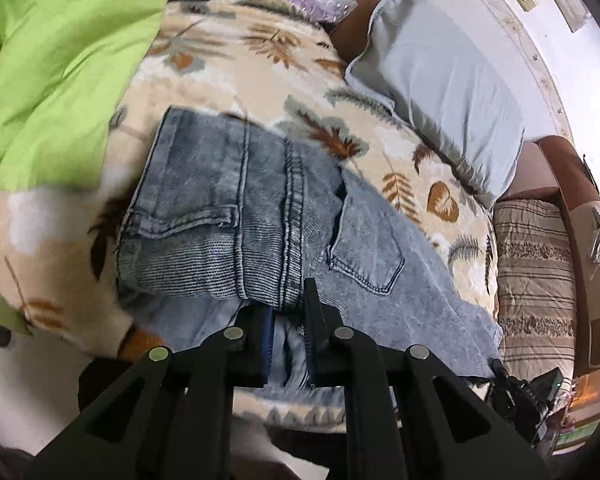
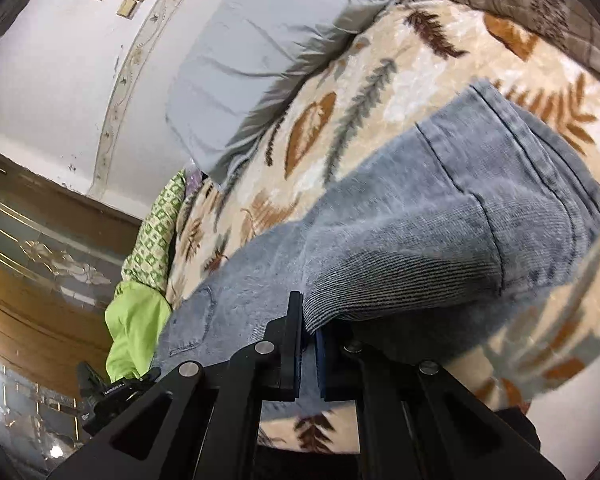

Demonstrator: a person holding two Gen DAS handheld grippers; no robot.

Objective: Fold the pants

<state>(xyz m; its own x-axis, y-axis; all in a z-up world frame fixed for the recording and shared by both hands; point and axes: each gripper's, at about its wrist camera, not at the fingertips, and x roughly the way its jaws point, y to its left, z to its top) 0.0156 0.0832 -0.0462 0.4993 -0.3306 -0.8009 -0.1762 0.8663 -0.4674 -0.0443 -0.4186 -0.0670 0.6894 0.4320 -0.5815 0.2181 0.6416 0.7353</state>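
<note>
Washed-blue denim pants (image 1: 228,208) lie on a leaf-patterned blanket (image 1: 228,52) on a bed, back pockets up, with one part doubled over the other. My left gripper (image 1: 288,312) is shut on the near edge of the denim, which is bunched between its black fingers and lifted slightly. In the right wrist view the pants (image 2: 420,240) run from the bottom centre to the upper right. There my right gripper (image 2: 309,322) is shut on a ribbed fold of the denim edge, which is raised off the blanket (image 2: 340,92).
A grey pillow (image 1: 440,80) lies at the head of the bed by the white wall. A lime-green duvet (image 1: 52,60) is heaped at the left and a striped brown quilt (image 1: 536,264) at the right. A black clamp device (image 2: 112,392) sits beside the bed near a wooden door (image 2: 40,260).
</note>
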